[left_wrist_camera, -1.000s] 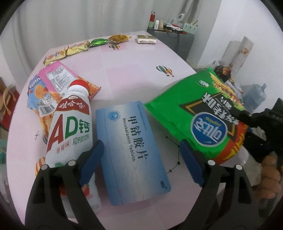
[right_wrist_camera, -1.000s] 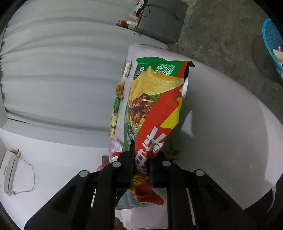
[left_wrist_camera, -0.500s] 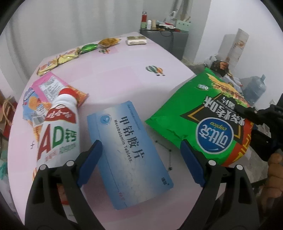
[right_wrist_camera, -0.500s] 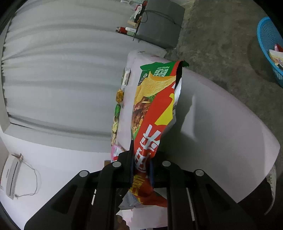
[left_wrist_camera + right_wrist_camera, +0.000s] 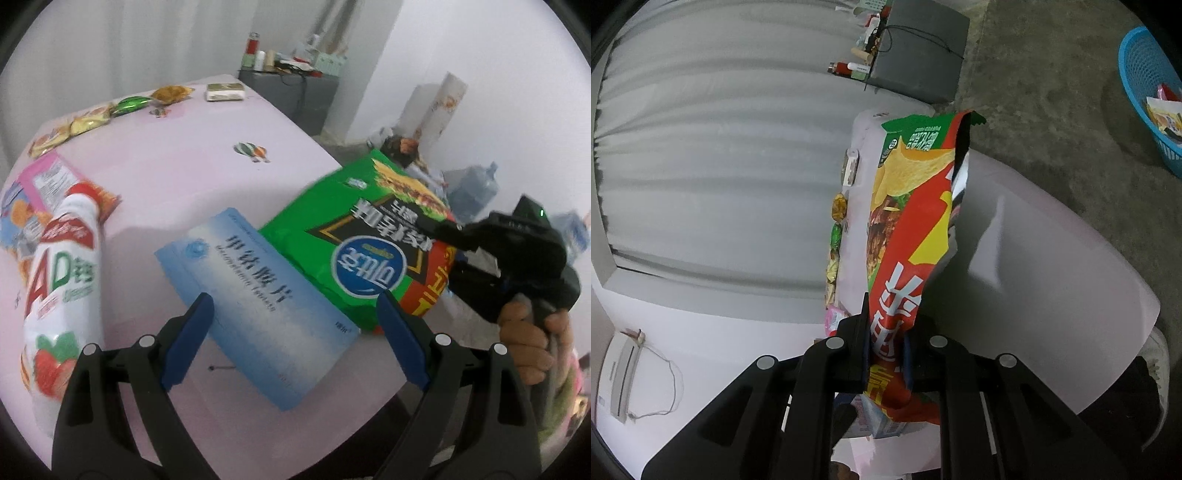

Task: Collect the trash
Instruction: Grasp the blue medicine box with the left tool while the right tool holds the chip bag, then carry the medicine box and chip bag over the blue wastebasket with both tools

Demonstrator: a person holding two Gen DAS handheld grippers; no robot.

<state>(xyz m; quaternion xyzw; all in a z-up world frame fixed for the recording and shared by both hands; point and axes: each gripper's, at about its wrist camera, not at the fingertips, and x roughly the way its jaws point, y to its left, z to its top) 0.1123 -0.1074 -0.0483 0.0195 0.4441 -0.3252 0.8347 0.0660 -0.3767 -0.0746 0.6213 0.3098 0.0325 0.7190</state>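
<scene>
My right gripper (image 5: 886, 343) is shut on the red lower end of a green and red chip bag (image 5: 908, 229), which hangs off the table's right edge in the left wrist view (image 5: 369, 251). A hand holds that gripper (image 5: 447, 236) at the far right. My left gripper (image 5: 295, 332) stands open above a light blue tablet box (image 5: 258, 306) lying flat on the pink table (image 5: 177, 166). A white AD milk bottle (image 5: 62, 291) lies to the left of the box.
Snack wrappers (image 5: 48, 192) lie at the table's left, and small packets (image 5: 129, 105) and a small box (image 5: 226, 92) line its far edge. A blue basket (image 5: 1145, 96) with trash stands on the floor. A grey cabinet (image 5: 295, 92) stands behind the table.
The chip bag has been drawn to the right, past the table edge. The left wrist view has swung right, so bottle and box sit further left and nearer in the picture.
</scene>
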